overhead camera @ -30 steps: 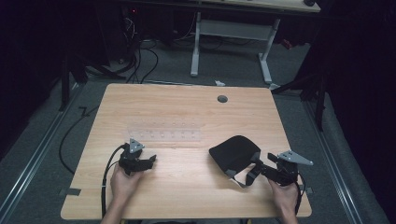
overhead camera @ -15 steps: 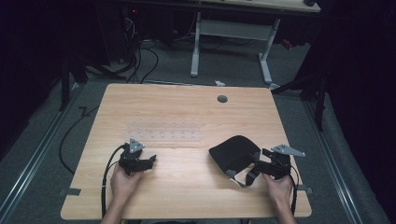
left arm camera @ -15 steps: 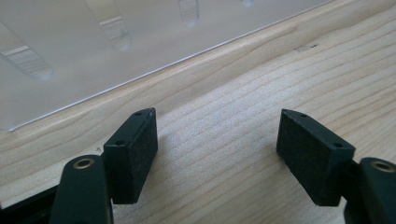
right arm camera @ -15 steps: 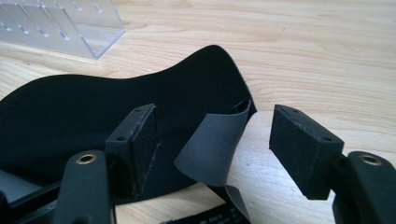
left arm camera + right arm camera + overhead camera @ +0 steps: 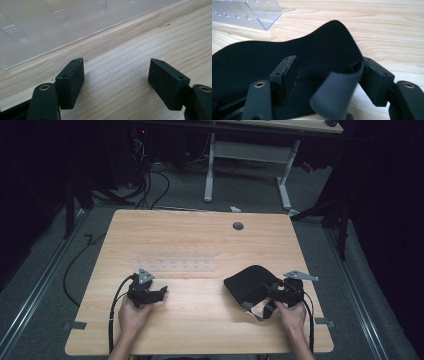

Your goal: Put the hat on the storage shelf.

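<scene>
though nothing is gripped yet, the entries run from largest to smallest:
table (image 5: 200,240): pale wood, bare in the middle; unchanged since a second ago.
rack (image 5: 177,265): clear plastic, flat on the table beyond the left gripper, well apart from the mask; has not moved.
mask (image 5: 246,285): black, lying at the table's right near side, just ahead of the right hand; same spot as a second ago.
strap (image 5: 337,95): grey band curling up from the mask between the right jaws, against the right-hand one.
right gripper (image 5: 276,292): has crept in toward the mask; jaws have just been opening and stand wide, mask edge and strap between them, no pinch seen; judged ready to close on them.
left gripper (image 5: 159,292): kept still on the table, jaws wide, holding nothing.
</scene>
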A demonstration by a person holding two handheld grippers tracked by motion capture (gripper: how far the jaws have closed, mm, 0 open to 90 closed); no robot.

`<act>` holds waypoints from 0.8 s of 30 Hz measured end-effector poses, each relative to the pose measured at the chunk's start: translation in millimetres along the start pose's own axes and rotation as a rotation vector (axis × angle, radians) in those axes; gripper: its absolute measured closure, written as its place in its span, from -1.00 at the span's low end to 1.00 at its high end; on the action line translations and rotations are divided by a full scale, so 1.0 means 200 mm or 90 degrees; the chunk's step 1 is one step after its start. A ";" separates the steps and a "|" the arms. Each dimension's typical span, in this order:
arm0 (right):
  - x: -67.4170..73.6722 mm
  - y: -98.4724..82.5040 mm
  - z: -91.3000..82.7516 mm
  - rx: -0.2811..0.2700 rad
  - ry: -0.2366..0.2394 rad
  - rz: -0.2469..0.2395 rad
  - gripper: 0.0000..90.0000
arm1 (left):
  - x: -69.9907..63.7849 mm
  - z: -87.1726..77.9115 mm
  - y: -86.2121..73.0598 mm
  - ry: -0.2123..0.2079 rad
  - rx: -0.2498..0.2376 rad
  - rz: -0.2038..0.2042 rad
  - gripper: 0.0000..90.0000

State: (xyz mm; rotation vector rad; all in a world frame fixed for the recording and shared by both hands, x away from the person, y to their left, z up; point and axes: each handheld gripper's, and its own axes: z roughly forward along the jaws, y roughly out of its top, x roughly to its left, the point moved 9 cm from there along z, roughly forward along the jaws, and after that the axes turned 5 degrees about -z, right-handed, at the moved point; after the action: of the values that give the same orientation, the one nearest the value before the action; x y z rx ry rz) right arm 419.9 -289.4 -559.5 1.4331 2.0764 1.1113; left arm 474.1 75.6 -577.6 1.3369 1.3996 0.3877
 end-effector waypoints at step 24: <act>0.04 -0.04 0.09 0.023 0.086 0.028 0.35 | 0.00 0.00 0.00 0.001 -0.001 0.000 -0.34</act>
State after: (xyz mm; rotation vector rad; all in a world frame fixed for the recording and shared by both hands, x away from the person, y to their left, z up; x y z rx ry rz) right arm 423.9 -276.6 -575.3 1.4639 2.1769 1.2244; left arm 474.1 75.6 -577.6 1.3358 1.4008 0.3889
